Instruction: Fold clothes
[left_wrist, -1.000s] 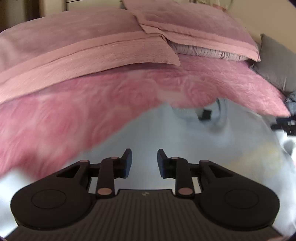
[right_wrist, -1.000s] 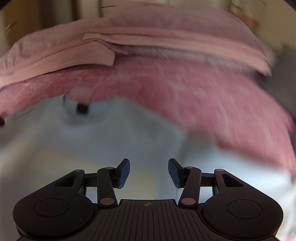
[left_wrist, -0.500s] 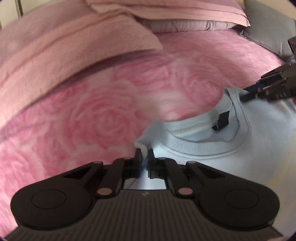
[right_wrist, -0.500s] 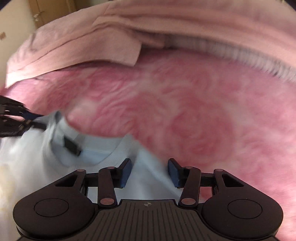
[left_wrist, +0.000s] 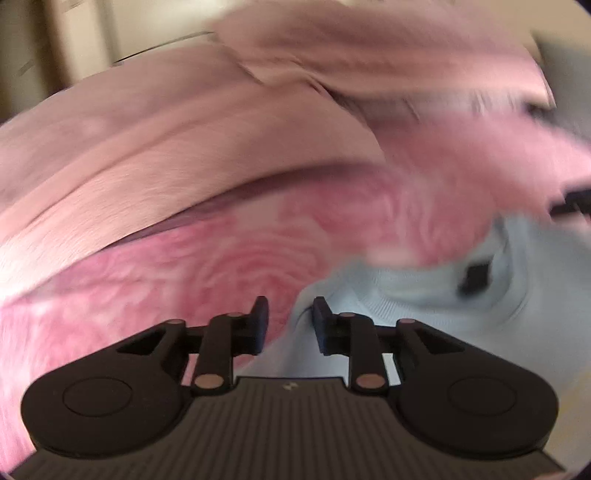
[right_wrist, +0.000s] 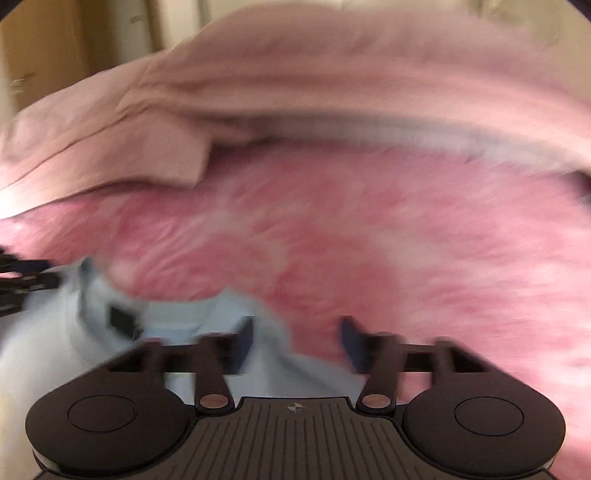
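Observation:
A pale blue sweatshirt (left_wrist: 424, 295) lies on a pink rose-patterned blanket (left_wrist: 207, 266), collar toward the pillows, with a dark label (left_wrist: 476, 277) inside the neck. My left gripper (left_wrist: 287, 317) is open and empty over the shirt's left shoulder edge. In the right wrist view the same sweatshirt (right_wrist: 177, 321) lies at lower left with its label (right_wrist: 120, 317). My right gripper (right_wrist: 295, 336) is open and empty above the right shoulder edge. Both views are motion-blurred. Each gripper's tips show at the other view's side edge.
Pale pink pillows (left_wrist: 147, 147) are stacked at the head of the bed, also in the right wrist view (right_wrist: 295, 81). A grey cushion (left_wrist: 569, 74) sits at far right. The blanket (right_wrist: 406, 240) spreads right of the shirt.
My left gripper, nearly shut at the shirt's shoulder half a second ago, has opened and pulled back. My right gripper has opened wider and shifted; both views now blur with motion.

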